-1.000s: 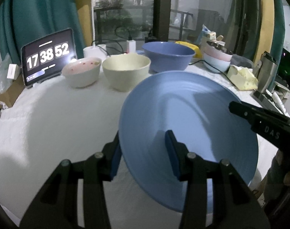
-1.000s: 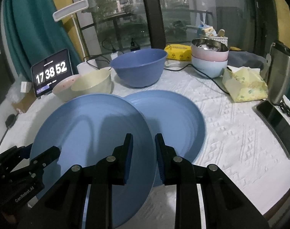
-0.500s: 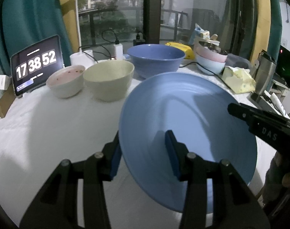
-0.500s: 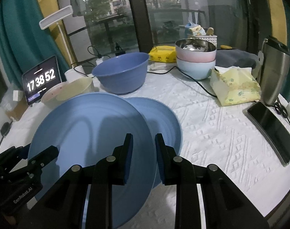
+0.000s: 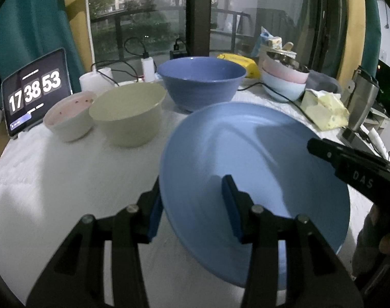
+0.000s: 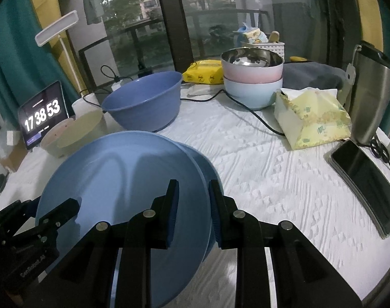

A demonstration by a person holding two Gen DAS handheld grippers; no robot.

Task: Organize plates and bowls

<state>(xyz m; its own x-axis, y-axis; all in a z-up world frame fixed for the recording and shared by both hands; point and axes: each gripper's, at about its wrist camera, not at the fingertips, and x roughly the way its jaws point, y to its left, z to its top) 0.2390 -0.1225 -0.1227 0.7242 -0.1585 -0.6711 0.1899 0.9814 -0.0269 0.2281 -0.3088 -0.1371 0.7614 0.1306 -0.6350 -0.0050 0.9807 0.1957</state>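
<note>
Item: blue plate, held tilted above the white tablecloth, carried by both claws at opposite rims.

Left gripper: jaws partly closed across the near rim of the plate, one finger under and one inside the dish; it grips the plate. Right gripper: jaws narrow, pinched on the plate's right rim.

Second blue plate: lies flat on the cloth, directly under and just behind the lifted one; only its right edge shows.

Bowls, loose: large blue bowl, cream bowl, and pink-lined bowl touching the cream one. Pink-and-pale-blue bowl stack, steel-lined on top, stands well apart at the back.

Progress, judged: early to middle. One plate is nearly over its mate, not yet set down; three bowls remain un-nested.

View differences: the right wrist view alone shows the lower plate, a phone, a tissue pack and a steel flask in full. The left wrist view alone shows the pink bowl's speckled inside, and the person's hand behind the right claw. Clock tablet appears in both.
</note>
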